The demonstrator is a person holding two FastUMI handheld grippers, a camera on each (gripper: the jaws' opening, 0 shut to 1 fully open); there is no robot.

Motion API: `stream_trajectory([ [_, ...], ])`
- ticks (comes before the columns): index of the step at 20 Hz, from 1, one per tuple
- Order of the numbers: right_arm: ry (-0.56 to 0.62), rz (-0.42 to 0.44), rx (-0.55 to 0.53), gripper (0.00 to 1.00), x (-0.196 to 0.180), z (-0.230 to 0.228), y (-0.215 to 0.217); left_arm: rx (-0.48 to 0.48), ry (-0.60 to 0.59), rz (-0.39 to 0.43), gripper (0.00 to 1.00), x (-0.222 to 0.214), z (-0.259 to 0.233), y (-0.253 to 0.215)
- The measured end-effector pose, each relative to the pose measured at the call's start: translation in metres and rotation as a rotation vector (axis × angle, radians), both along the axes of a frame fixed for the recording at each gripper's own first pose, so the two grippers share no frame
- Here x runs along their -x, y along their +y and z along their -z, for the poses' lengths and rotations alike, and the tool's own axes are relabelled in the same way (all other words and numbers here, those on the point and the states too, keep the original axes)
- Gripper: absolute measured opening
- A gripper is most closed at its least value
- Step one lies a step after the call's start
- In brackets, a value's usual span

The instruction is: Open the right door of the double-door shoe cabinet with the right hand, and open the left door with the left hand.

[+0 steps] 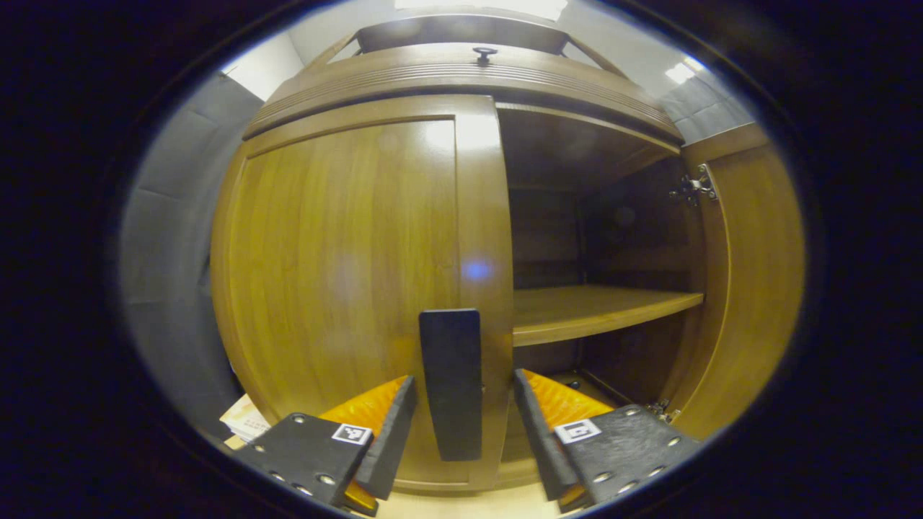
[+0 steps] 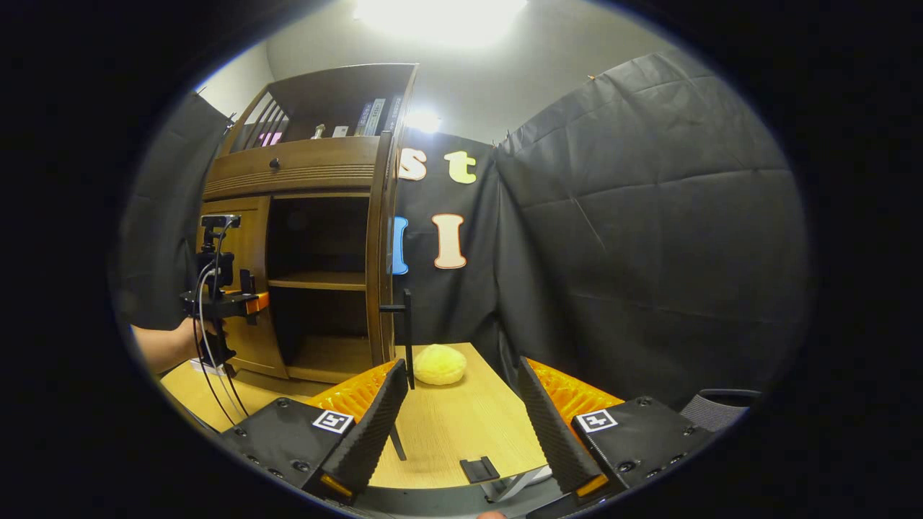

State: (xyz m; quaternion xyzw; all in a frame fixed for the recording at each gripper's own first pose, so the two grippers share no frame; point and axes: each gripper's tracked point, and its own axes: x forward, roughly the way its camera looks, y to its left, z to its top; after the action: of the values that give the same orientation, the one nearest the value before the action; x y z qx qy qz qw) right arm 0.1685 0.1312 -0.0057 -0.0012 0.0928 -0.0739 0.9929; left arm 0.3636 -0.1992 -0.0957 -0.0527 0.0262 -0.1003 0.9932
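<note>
The wooden shoe cabinet point(image 1: 461, 72) fills the left gripper view. Its left door point(image 1: 339, 274) is closed, and the door's black vertical handle point(image 1: 451, 382) stands between the fingers of my left gripper point(image 1: 461, 432). That gripper is open, with a gap on each side of the handle. The right door point(image 1: 757, 281) is swung wide open, showing a bare shelf point(image 1: 591, 310). In the right gripper view the cabinet point(image 2: 317, 180) is far left, the open right door point(image 2: 380, 274) is seen edge-on with its handle point(image 2: 406, 339), and my right gripper point(image 2: 461, 425) is open and holds nothing. A hand holds the left gripper point(image 2: 249, 288) at the left door point(image 2: 249, 238).
A yellow rounded object point(image 2: 438, 364) lies on the light wooden table point(image 2: 447, 425) just right of the open door. A small black piece point(image 2: 479, 468) sits at the table's near edge. Black cloth point(image 2: 634, 252) walls the right side. Books point(image 2: 375, 115) stand on the cabinet's top shelf.
</note>
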Motion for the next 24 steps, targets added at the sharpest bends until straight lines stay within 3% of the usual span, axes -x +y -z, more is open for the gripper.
stream_trajectory([
  [1, 0.001, -0.002, -0.002, 0.96, 0.0, 0.001, 0.0, -0.006, -0.006, -0.005, 0.51, -0.002, 0.0, 0.0],
  [6, 0.005, -0.02, 0.0, 0.96, 0.0, 0.002, 0.006, 0.019, -0.004, -0.018, 0.4, 0.012, 0.0, 0.011],
  [8, 0.004, -0.027, -0.002, 0.96, 0.002, 0.002, 0.007, 0.005, 0.009, -0.02, 0.27, 0.0, 0.006, 0.008],
  [14, -0.019, -0.049, -0.006, 0.93, 0.004, -0.005, 0.014, 0.023, 0.033, -0.027, 0.19, 0.014, 0.004, 0.014],
  [22, -0.041, -0.103, -0.018, 0.96, 0.001, -0.012, 0.035, 0.044, 0.033, -0.021, 0.14, 0.058, 0.002, 0.033],
  [23, -0.045, -0.111, -0.019, 0.93, 0.0, -0.012, 0.038, 0.044, 0.033, -0.021, 0.16, 0.063, 0.001, 0.035],
  [24, -0.047, -0.119, -0.022, 0.96, 0.0, -0.013, 0.041, 0.047, 0.034, -0.022, 0.16, 0.068, 0.002, 0.039],
])
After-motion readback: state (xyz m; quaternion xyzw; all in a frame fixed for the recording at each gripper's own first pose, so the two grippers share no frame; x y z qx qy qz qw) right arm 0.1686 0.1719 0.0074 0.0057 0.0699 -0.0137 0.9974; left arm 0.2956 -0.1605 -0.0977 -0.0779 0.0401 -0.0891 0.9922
